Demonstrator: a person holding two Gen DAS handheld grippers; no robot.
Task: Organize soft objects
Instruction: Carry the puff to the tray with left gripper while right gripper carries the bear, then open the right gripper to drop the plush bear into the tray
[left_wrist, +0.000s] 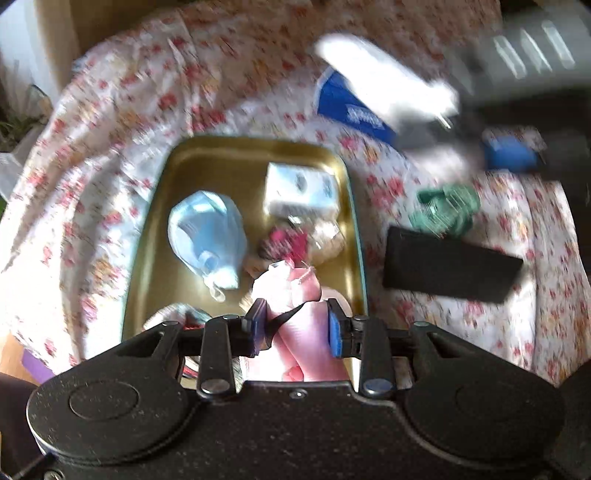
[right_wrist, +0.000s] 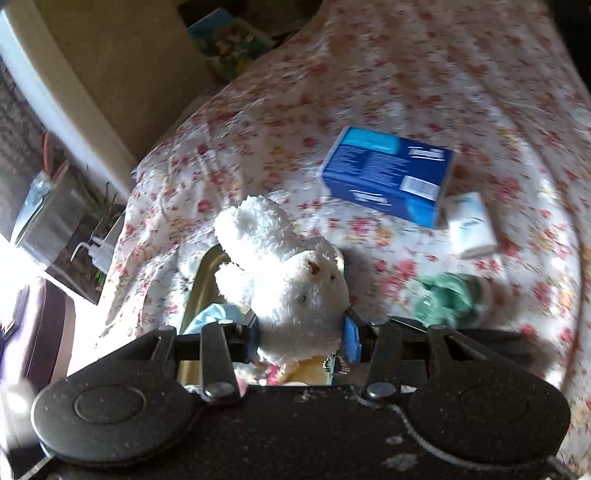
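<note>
A: Over the gold tray (left_wrist: 155, 236), my left tongs (left_wrist: 295, 325) have a pale pink soft thing (left_wrist: 301, 284) between the pads; whether they are actually pressing it I cannot tell, the view is too smeared.

B: What is in the tray?

A: A light blue face mask (left_wrist: 205, 236) on the left, a small white box (left_wrist: 299, 192) at the far end, and a dark pink bit (left_wrist: 286, 240) between them (too blurred to name). The tray sits on a flowered sheet (left_wrist: 110, 147).

B: And the right side?

A: My right tongs (right_wrist: 303, 336) are closed on a white plush bear (right_wrist: 284, 266), held above the tray's edge. Beyond it on the sheet lie a blue box (right_wrist: 384, 173), a small white packet (right_wrist: 471, 225) just beside it, and a green cloth (right_wrist: 447, 299) nearer me. A black flat case (left_wrist: 450, 264) lies right of the tray.
</note>
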